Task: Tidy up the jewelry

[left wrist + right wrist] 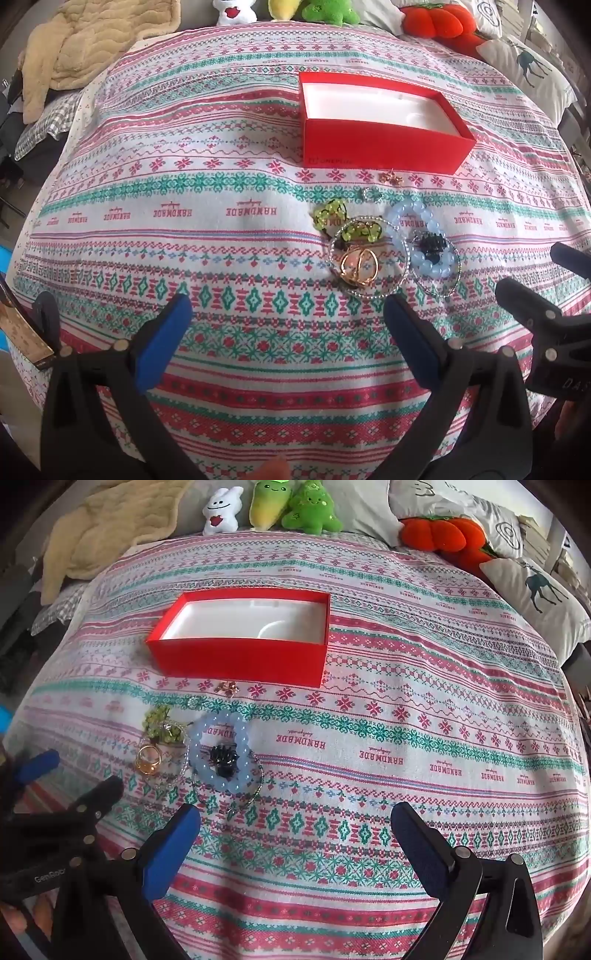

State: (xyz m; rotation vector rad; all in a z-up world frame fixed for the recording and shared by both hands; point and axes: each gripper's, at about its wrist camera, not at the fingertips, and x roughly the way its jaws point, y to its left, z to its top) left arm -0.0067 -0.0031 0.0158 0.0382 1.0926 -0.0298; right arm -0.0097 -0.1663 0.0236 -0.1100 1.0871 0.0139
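Observation:
A pile of jewelry lies on the patterned cloth: a pale blue bead bracelet (424, 236) (218, 753), a yellow-green bead piece (332, 214) (162, 723), a gold ring piece (360, 267) (147, 760), a black clip (432, 245) (223, 762), silver hoops and a small rose-gold earring (391, 178) (227, 687). An open red box (380, 147) (240, 661) with a white lining stands just behind the pile. My left gripper (288, 325) is open and empty, just short of the pile. My right gripper (295, 834) is open and empty, to the right of the pile.
Plush toys (295, 509), an orange pumpkin cushion (443, 533) and pillows (543, 594) line the far edge. A cream blanket (110, 535) lies at the back left. A brown box corner (22, 332) shows at the left edge.

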